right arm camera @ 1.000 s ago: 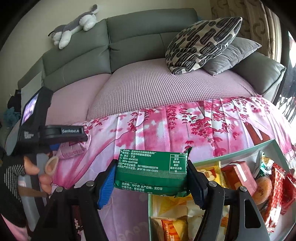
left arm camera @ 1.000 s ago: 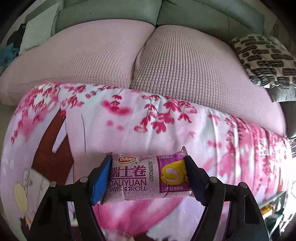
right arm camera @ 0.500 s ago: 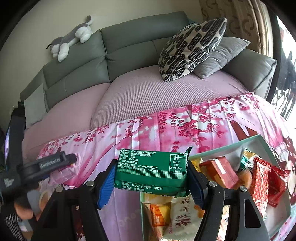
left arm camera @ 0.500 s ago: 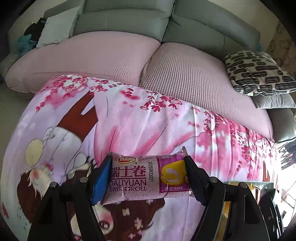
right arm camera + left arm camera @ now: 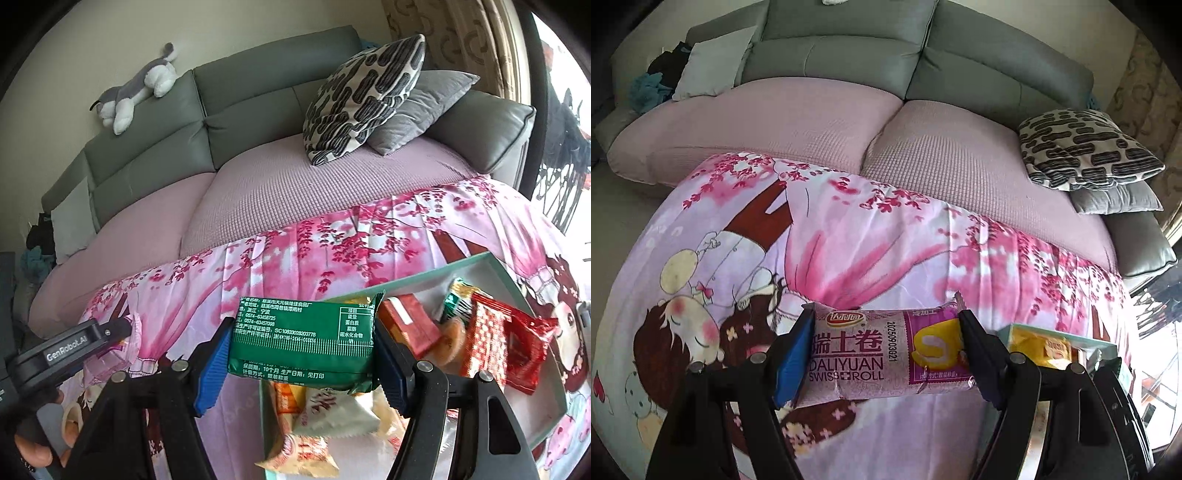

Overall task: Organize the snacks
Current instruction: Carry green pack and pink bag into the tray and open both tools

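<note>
My left gripper is shut on a pink Swiss roll packet, held crosswise above the pink cartoon cloth. My right gripper is shut on a green snack packet, held above the left end of a teal box that holds several snacks: red packets, orange and white ones. The box corner shows in the left wrist view, right of the fingers. The left gripper's body shows at the left of the right wrist view.
A grey sofa with pink seat covers lies behind the cloth. A patterned cushion and a grey cushion sit at its right end. A plush toy lies on the backrest.
Both grippers have moved, still holding their packets. The left view has pulled back, showing more cloth and the box corner. The right gripper has shifted so that more of the box shows.
</note>
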